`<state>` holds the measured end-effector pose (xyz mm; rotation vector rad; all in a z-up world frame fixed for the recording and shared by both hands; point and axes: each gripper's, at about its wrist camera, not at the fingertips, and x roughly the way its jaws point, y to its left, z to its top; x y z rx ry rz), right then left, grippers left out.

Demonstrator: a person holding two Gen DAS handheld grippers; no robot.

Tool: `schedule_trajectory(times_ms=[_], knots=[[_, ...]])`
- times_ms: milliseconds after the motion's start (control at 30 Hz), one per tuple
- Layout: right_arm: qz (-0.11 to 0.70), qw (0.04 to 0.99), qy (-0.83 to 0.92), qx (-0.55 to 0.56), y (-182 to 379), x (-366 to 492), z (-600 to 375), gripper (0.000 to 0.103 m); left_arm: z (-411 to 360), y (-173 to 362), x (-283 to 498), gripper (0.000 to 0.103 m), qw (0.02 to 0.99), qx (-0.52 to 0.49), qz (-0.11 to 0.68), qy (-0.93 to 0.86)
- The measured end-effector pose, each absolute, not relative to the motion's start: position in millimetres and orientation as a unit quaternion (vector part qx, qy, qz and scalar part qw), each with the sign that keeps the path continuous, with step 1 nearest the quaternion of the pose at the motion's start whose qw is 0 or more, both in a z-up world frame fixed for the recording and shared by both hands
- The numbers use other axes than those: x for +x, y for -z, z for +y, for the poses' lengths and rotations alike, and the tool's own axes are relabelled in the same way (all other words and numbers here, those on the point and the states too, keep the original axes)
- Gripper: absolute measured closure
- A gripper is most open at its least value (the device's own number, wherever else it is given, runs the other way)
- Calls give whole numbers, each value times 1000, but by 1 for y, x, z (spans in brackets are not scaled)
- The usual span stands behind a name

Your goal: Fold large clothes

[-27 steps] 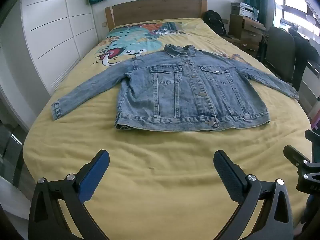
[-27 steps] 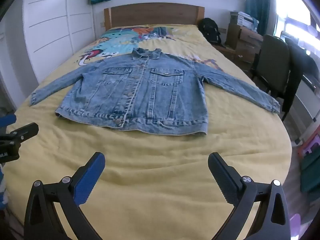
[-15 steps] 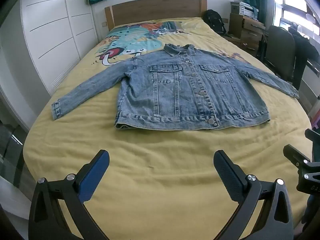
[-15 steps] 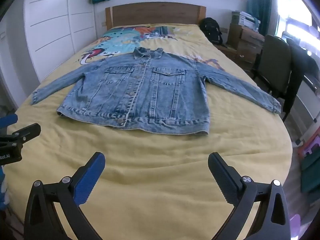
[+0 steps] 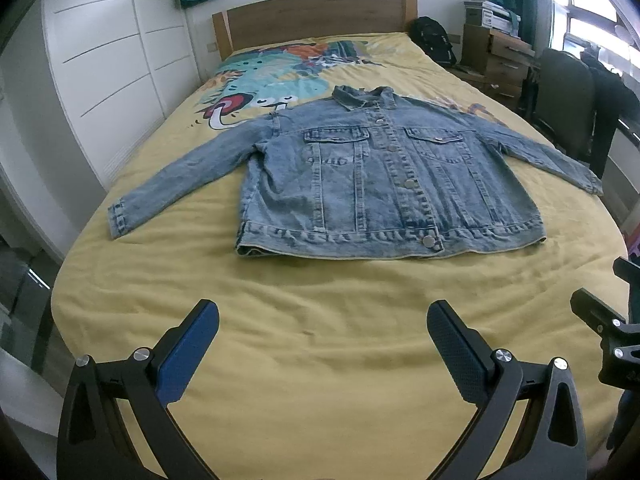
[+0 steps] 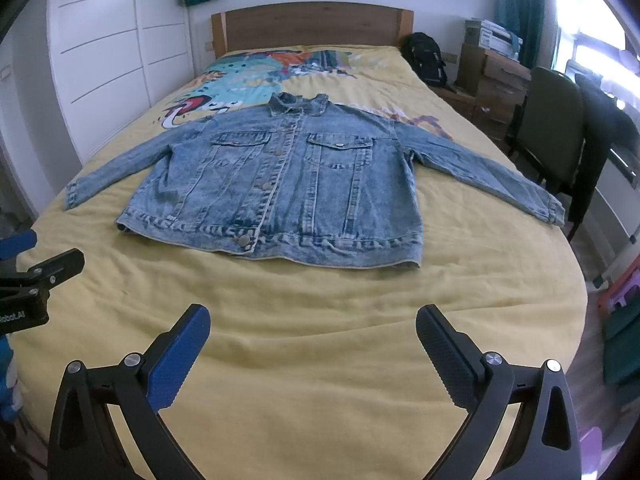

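I am looking down the length of the bed (image 5: 320,360) through both wrist cameras, and the denim jacket (image 5: 384,176) is lying flat on the yellow cover, front up and buttoned, collar pointing toward the wooden headboard (image 5: 316,20). Both sleeves are spreading outward — one cuff is reaching toward the bed edge by the white wardrobe (image 5: 104,72), the other toward the side with the dark chair (image 6: 556,128). The hem is facing me, well apart from either tool.

I am holding the left gripper (image 5: 322,328) with its jaws spread wide and nothing between them, only bare yellow cover below. The right gripper (image 6: 312,334) is standing the same way — jaws wide apart, gripping nothing, hovering over the near end of the bed. Each tool is showing at the edge of the other's view. A black backpack (image 6: 424,60) is sitting beside the headboard, next to stacked cardboard boxes (image 6: 492,76).
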<state>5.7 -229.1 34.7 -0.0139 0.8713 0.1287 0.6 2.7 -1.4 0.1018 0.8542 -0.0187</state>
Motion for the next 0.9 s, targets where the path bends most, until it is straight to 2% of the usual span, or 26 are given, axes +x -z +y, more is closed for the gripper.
schedule_trajectory(times_ms=[900], knots=[[444,893,-56,-40,-42,18,-217,0,6,-1,4,1,906,93,412,-37]])
